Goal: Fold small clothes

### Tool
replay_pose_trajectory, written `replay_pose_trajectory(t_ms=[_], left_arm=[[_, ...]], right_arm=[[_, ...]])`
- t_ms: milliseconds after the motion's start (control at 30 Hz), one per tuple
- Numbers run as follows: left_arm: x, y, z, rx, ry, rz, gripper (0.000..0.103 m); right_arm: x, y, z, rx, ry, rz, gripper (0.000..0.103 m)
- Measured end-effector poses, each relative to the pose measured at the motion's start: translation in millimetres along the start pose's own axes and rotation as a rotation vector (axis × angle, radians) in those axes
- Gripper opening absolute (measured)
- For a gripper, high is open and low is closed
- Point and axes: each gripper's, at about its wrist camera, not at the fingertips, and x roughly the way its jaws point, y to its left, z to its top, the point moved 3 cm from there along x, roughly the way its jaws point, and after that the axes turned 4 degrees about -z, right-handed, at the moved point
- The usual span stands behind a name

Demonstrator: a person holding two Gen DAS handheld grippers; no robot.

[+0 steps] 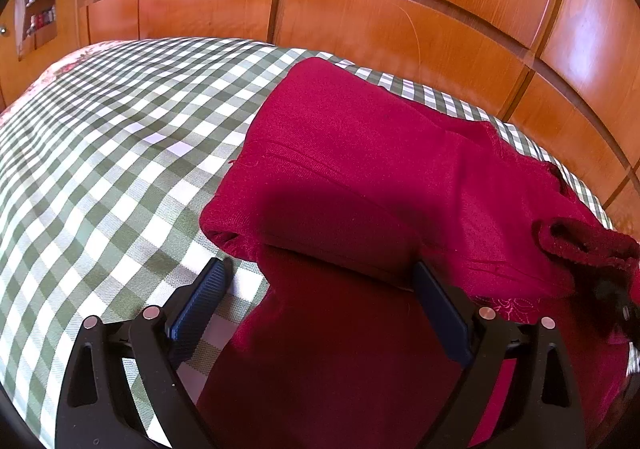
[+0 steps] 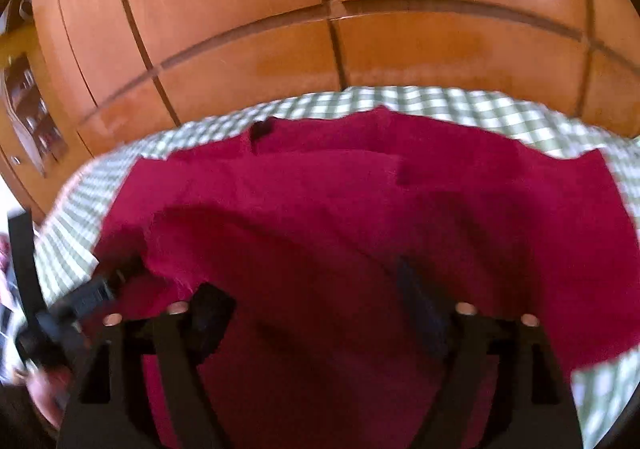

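A red garment (image 1: 360,177) is spread on a green-and-white checked cloth (image 1: 100,153) before orange wooden panelling (image 1: 400,9). The left gripper (image 1: 320,289) and the right gripper (image 2: 320,309) are held spread wide over the fabric, grasping nothing. Shelves (image 1: 40,9) are seen far left.

1. A green-and-white checked cloth (image 1: 112,153) covered the surface, lying in shallow wrinkles.
2. Beyond its far edge stood a glossy wooden panelled wardrobe front (image 1: 400,17), split by dark grooves.
3. At far left, a recessed shelf (image 1: 40,5) held small bottles, too small to identify.
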Motion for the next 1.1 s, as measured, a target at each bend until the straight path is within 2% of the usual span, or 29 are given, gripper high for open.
replay_pose_trajectory(t_ms=[100,167,200,267,433,600,700,800,867,933,967,1000,1100], left_arm=[[1,-1,1,0.007,0.003,0.011,0.093],[-1,-3,1,0.016,-0.001,0.028,0.093],[-1,-4,1,0.023,-0.003,0.043,0.093],[-3,-6,2,0.035,-0.009,0.068,0.094],[-10,-7,4,0.041,-0.025,0.099,0.094],[-24,-11,7,0.055,-0.052,0.103,0.094],[-42,-17,12,0.057,-0.096,0.05,0.094],[-67,-28,22,0.07,-0.175,-0.018,0.091],[-76,-40,29,0.074,-0.184,-0.108,0.087],[-75,-52,32,0.075,-0.15,-0.171,0.084],[-70,-64,34,0.078,-0.106,-0.229,0.08],[-65,-72,34,0.078,-0.08,-0.25,0.073],[-43,-104,28,0.109,0.043,-0.339,0.072]], right_arm=[[-17,-15,-14,-0.031,-0.05,-0.128,0.097],[-22,-30,-21,-0.003,-0.053,-0.235,0.101],[-24,-37,-21,0.016,-0.05,-0.256,0.101],[-20,-46,-22,0.053,-0.041,-0.278,0.101],[-11,-43,-23,0.016,-0.021,-0.322,0.101],[-16,-47,-27,0.044,-0.049,-0.307,0.101],[-28,-52,-28,0.08,-0.103,-0.324,0.101],[-42,-63,-30,0.154,-0.156,-0.353,0.101],[-46,-74,-31,0.213,-0.168,-0.37,0.101],[-47,-89,-35,0.295,-0.157,-0.383,0.101],[-47,-95,-36,0.327,-0.151,-0.382,0.101],[-47,-102,-38,0.367,-0.144,-0.383,0.101],[-44,-122,-45,0.478,-0.117,-0.343,0.101]])
